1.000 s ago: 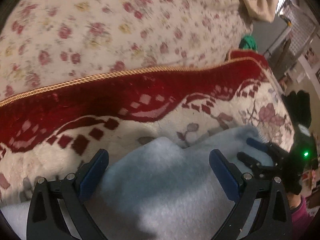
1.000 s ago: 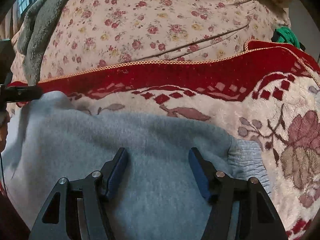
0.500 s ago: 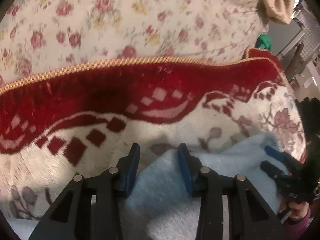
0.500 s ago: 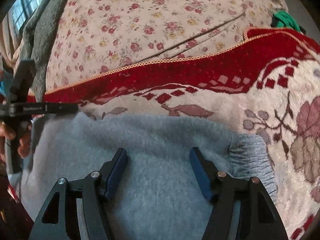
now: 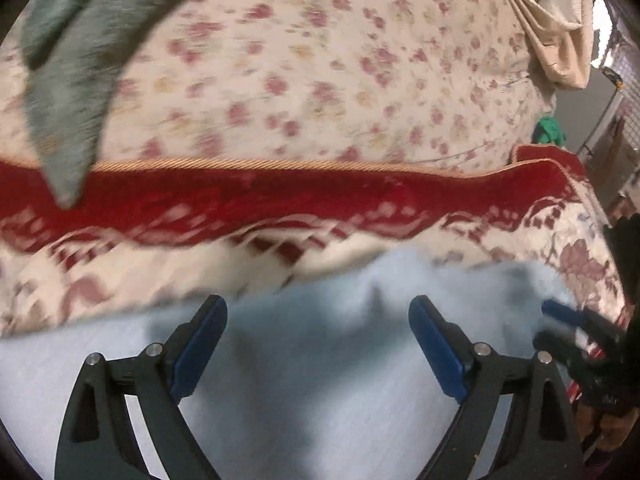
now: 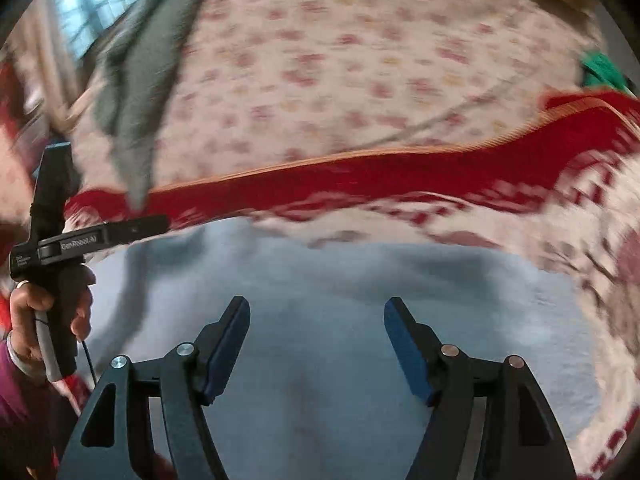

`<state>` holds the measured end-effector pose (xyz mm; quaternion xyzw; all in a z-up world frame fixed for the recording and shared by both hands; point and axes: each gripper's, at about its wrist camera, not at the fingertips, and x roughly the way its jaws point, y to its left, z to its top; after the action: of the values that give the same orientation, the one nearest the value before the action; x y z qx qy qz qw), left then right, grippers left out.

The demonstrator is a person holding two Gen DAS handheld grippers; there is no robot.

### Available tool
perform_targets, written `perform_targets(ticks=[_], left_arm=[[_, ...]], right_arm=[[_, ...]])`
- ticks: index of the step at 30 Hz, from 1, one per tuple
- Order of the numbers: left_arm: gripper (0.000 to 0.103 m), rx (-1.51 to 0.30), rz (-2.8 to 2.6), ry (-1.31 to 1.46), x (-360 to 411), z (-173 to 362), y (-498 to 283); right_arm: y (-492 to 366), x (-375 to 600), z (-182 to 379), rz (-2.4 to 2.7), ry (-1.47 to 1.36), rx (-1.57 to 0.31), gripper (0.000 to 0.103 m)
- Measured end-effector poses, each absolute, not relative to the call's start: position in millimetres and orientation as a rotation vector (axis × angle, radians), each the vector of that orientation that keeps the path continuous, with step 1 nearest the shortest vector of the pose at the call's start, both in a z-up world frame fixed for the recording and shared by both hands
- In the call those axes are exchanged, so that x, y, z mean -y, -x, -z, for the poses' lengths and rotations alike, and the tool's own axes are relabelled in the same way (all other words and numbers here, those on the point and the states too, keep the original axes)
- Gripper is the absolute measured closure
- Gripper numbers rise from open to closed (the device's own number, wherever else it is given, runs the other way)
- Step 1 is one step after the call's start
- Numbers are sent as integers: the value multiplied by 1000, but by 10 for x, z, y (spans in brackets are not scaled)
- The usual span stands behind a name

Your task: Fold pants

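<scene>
Both grippers, left [image 5: 316,346] and right [image 6: 317,344], I hold spread wide, gripping nothing; pale blue pants [image 6: 340,300] lie below them on the red-bordered blanket [image 6: 360,180]; frames blurred.

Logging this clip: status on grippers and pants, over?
Left gripper open, right gripper open, both empty. Light blue pants flat on blanket. Nothing in the way.

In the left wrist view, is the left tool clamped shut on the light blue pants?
No. The left tool stands wide open, its two blue pads apart above the light blue pants, gripping no fabric.
</scene>
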<state>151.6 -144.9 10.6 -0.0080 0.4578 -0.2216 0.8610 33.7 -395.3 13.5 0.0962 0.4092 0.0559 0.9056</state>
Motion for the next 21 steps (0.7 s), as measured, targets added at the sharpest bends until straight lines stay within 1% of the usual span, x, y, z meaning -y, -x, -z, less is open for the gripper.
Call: perform_targets(ticks=[3, 10, 21], left_arm=[[11, -961, 416, 45, 1097, -69, -1241], [11, -972, 268, 81, 317, 79, -735], [11, -918, 115, 101, -229, 64, -427]], right_arm=[[-488, 3616, -124, -156, -145, -857, 29], [-521, 3145, -30, -281, -214, -917, 29], [-454, 2401, 72, -412, -138, -992, 25]])
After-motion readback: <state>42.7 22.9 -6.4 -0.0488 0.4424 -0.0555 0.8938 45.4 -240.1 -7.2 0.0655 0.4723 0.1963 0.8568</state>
